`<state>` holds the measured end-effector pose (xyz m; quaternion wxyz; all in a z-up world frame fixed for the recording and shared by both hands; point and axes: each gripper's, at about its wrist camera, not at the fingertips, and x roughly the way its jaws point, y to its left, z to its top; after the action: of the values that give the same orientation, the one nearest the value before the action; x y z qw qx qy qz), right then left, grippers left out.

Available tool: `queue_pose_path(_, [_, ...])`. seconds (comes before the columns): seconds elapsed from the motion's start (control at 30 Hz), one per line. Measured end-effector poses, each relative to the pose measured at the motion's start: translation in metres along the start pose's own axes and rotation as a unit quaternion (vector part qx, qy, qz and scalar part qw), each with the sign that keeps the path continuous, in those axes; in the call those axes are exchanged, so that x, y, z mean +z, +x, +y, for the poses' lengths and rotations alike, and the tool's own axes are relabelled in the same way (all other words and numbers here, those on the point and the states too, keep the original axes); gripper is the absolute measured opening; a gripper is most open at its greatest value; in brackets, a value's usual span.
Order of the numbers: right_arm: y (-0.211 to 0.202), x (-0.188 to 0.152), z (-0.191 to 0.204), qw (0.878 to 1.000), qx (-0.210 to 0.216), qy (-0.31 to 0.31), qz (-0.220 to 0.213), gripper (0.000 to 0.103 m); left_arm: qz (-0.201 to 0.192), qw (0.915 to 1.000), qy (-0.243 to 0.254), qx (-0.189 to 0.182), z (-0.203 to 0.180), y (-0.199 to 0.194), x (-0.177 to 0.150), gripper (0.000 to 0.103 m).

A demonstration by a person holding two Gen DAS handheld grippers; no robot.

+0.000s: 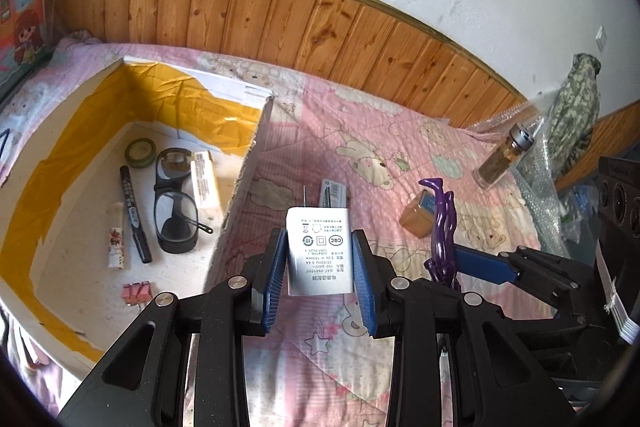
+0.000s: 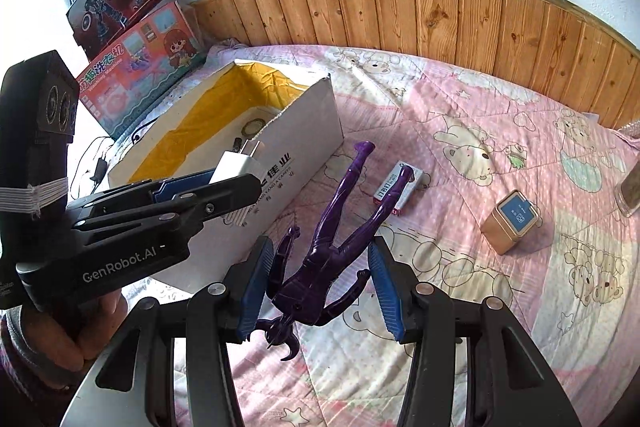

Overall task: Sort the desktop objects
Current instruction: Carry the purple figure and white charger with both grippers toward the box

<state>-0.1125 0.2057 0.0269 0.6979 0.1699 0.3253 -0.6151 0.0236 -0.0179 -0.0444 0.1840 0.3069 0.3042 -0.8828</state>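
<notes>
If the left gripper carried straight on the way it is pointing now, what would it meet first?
Probably the small flat pack lying on the pink quilt just beyond the white charger that the left gripper holds; depth is unclear, so it might pass above it.

My right gripper (image 2: pixel 320 287) holds a purple figure (image 2: pixel 332 243) above the pink quilt (image 2: pixel 500 147), beside my left gripper (image 2: pixel 236 183) clamping a white charger (image 2: pixel 236 165).

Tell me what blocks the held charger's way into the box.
Only the box's near cardboard wall stands between the white charger, held in the left gripper, and the box floor. It must go over that wall; nothing else visible intervenes.
</notes>
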Motion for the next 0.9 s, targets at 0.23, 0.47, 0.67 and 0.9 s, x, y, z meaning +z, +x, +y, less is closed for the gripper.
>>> queue_pose_path(0.23, [-0.005, 0.007, 0.02, 1.0, 0.01, -0.017, -0.017, 0.051, -0.017, 0.9997, -0.016, 0.006, 0.018, -0.02, 0.005, 0.033])
queue_pose_path(0.47, [-0.009, 0.015, 0.037, 0.999, 0.018, -0.029, -0.034, 0.051, -0.032, 0.999, -0.028, 0.014, 0.039, -0.039, 0.009, 0.033])
queue_pose_path(0.67, [-0.01, 0.019, 0.05, 0.998, 0.023, -0.042, -0.045, 0.05, -0.043, 0.998, -0.041, 0.022, 0.061, -0.053, 0.012, 0.033])
queue_pose_path(0.9, [-0.011, 0.03, 0.069, 0.996, 0.036, -0.059, -0.062, 0.05, -0.051, 0.9971, -0.05, 0.026, 0.078, -0.067, 0.015, 0.033])
